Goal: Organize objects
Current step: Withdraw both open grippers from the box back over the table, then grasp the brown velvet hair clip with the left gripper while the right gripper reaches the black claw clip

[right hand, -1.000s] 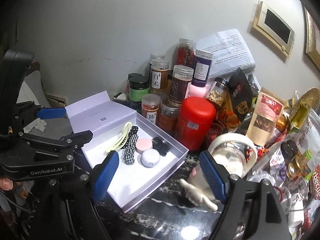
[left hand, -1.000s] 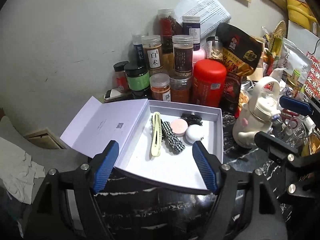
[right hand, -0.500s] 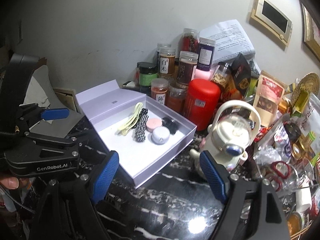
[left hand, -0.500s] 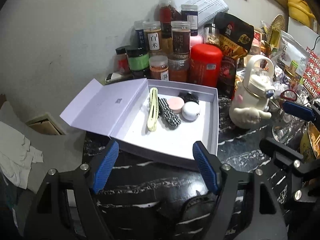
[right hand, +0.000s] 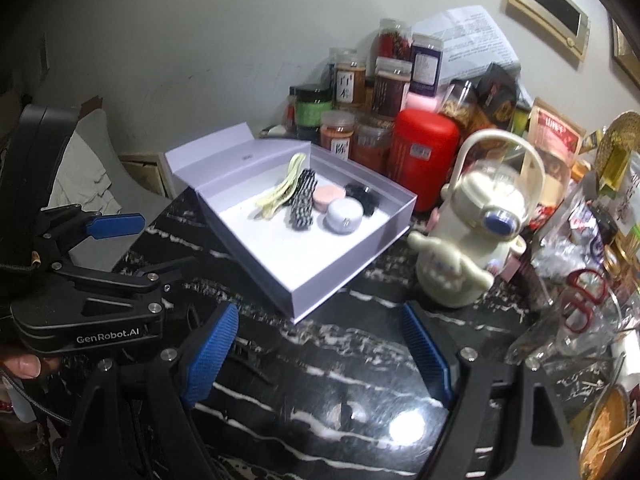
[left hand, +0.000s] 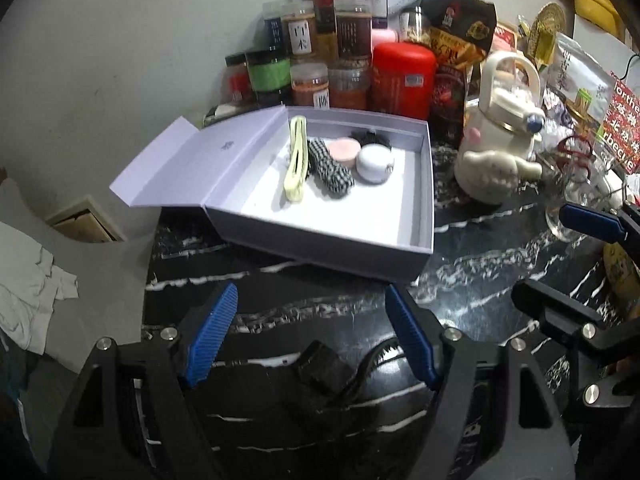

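Note:
An open lilac box lies on the black marble table. It holds a yellow hair clip, a checked clip, a pink round case, a white round case and a black claw clip. A black comb-like clip lies on the table in front of the box, between my left fingers. My left gripper is open and empty. My right gripper is open and empty.
A cream cartoon bottle stands right of the box. A red canister and several spice jars crowd the back wall. Snack bags, glassware and red scissors fill the right side.
Both grippers have pulled back and up from the box. The box now sits farther ahead, and the black clip on the table has come into view by the left fingers.

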A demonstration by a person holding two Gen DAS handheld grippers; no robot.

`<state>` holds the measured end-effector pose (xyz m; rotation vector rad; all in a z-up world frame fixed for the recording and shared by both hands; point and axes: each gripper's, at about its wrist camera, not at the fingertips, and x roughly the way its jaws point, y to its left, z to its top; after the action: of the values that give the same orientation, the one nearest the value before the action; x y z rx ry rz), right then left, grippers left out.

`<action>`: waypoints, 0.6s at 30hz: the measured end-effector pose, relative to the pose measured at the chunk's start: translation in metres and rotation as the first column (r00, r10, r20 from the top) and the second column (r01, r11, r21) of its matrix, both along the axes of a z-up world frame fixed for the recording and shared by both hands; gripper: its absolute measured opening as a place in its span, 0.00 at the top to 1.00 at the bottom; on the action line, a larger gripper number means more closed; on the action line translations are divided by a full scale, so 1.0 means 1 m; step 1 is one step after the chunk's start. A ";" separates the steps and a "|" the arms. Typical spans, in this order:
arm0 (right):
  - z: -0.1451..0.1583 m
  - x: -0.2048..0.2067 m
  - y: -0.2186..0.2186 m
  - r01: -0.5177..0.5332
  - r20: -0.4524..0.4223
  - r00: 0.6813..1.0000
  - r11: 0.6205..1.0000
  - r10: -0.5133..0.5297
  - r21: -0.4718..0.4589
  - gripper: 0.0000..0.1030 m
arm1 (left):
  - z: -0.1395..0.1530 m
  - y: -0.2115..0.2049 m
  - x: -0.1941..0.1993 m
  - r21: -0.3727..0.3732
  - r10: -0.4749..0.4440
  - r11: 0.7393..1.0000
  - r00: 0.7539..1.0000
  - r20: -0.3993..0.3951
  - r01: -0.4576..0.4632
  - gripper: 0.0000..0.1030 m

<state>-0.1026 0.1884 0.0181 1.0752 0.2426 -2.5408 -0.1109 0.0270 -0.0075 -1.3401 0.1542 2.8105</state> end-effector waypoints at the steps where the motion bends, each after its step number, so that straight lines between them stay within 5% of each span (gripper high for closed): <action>1: -0.004 0.001 -0.001 -0.003 0.007 1.000 1.000 0.003 0.000 0.19 | -0.003 0.000 0.001 0.002 0.000 1.000 1.000 0.005 0.000 0.27; 18: -0.073 0.003 -0.015 -0.077 0.130 0.989 0.997 0.077 -0.001 0.19 | -0.067 -0.003 0.005 0.005 -0.001 1.000 0.997 0.083 0.000 0.27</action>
<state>-0.1000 0.1734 -0.0554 1.2036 0.2497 -2.3923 -0.1055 0.0238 -0.0744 -1.4523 0.1463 2.7472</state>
